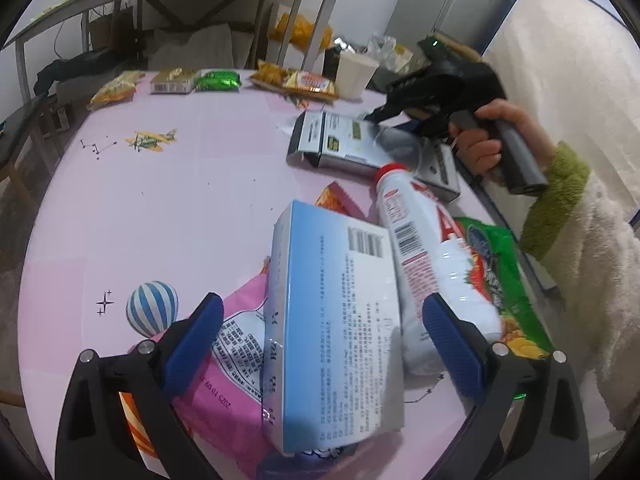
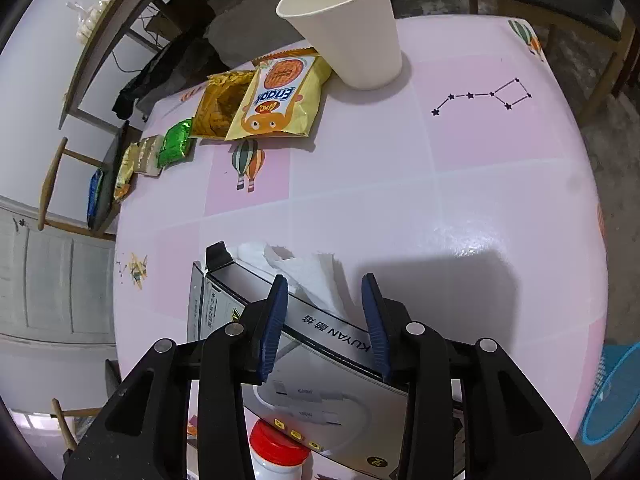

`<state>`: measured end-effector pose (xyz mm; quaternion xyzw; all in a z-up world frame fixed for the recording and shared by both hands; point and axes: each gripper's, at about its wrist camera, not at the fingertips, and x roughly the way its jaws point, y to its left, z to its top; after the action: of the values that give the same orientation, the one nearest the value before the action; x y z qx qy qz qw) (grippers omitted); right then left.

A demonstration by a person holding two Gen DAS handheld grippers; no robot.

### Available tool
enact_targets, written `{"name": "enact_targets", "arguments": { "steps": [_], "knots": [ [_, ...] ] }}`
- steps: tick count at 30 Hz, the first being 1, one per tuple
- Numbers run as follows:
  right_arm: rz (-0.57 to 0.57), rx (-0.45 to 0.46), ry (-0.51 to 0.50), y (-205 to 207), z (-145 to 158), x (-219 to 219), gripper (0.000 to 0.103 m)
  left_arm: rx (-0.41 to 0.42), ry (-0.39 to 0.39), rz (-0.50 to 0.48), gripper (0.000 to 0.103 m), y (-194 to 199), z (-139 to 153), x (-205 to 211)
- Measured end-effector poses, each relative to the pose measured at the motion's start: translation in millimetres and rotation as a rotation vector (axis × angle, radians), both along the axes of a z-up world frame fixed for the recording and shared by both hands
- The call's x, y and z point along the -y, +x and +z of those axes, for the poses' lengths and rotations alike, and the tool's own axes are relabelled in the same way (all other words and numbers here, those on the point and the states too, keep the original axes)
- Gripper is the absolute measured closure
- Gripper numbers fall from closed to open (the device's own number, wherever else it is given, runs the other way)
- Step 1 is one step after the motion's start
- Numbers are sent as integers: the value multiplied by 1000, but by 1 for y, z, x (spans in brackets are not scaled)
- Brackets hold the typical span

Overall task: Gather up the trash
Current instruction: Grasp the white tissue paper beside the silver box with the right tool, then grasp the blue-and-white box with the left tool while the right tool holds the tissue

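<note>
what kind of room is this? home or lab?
Likely a home dining or living area: a table under a pink cartoon-print cloth, littered with snack packets and a paper cup, wooden chairs around it, a tall grey fridge-like cabinet behind.

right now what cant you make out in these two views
- Right gripper: right wrist view does not show whether its pads press the crumpled tissue.
- White bottle: the frame's lower edge cuts its body off.
- Blue basket: half lost at the frame's right edge.
- Pink wrapper: mostly hidden under the blue box, left wrist view.
</note>
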<state>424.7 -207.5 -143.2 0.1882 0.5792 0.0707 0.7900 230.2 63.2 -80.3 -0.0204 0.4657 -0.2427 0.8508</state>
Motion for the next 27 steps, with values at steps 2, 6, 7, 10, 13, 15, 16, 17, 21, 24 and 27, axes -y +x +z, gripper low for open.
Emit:
{"name": "enact_targets", "arguments": {
  "steps": [2,6,7,10,13,15,16,17,21,24,27],
  "knots": [
    [-5,0,16,-2,-1,4,66,2,25,-9,6,2,-3,4],
    [-14,-3,45,-4,-5,11,66,11,59,-18,6,-1,-2,5],
    [-16,-4,49,-4,-5,12,66,14,55,-22,6,-3,0,4],
    [-11,-3,58,-5,-6,13,66,50,61,-51,6,-13,4,1],
    [-1,-1,56,-5,-5,10,66,77,132,-96,6,-18,1,8],
    [2,-2,60,-5,-6,8,66,81,183,-118,6,-20,-4,12],
    [4,-1,62,-5,-6,8,66,82,194,-132,6,-22,-6,13],
    [5,-1,63,-5,-6,8,66,81,198,-146,6,-24,-7,14],
    [11,-2,63,-4,-9,5,66,85,252,-179,6,-28,-13,19],
    [4,6,71,-2,-10,5,70,101,297,-164,6,-25,-18,25],
    [-2,-4,76,-3,-13,4,85,95,296,-151,6,-23,-20,24]
  ]
}}
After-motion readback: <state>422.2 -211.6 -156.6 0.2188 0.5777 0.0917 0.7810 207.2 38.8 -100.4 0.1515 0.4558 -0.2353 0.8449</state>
